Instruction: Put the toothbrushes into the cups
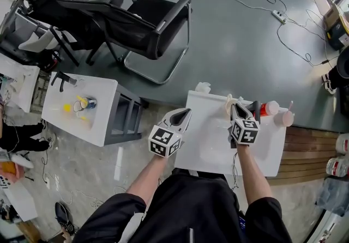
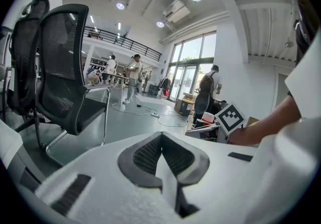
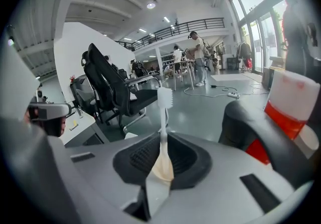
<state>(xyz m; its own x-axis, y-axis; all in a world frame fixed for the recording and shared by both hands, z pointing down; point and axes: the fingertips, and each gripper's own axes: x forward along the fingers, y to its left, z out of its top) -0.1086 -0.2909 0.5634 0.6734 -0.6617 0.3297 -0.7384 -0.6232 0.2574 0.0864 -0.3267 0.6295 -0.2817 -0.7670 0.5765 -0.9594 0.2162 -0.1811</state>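
Note:
My right gripper [image 1: 238, 110] [image 3: 161, 141] is shut on a white toothbrush [image 3: 163, 127] with a cream handle. Its bristle head stands up past the jaw tips. Just right of it stand a dark grey cup [image 3: 246, 127] [image 1: 255, 109] and a red and white cup [image 3: 288, 105] [image 1: 269, 108]. A pink cup [image 1: 284, 118] stands at the far right corner of the white table [image 1: 212, 149]. My left gripper [image 1: 184, 114] [image 2: 161, 137] hangs over the table's left edge, jaws together, with nothing between them.
A black office chair [image 1: 147, 24] stands beyond the table. Another white table [image 1: 82, 108] with small items is to the left. Cables and a power strip [image 1: 278, 16] lie on the grey floor. Several people [image 2: 133, 75] stand far off in the hall.

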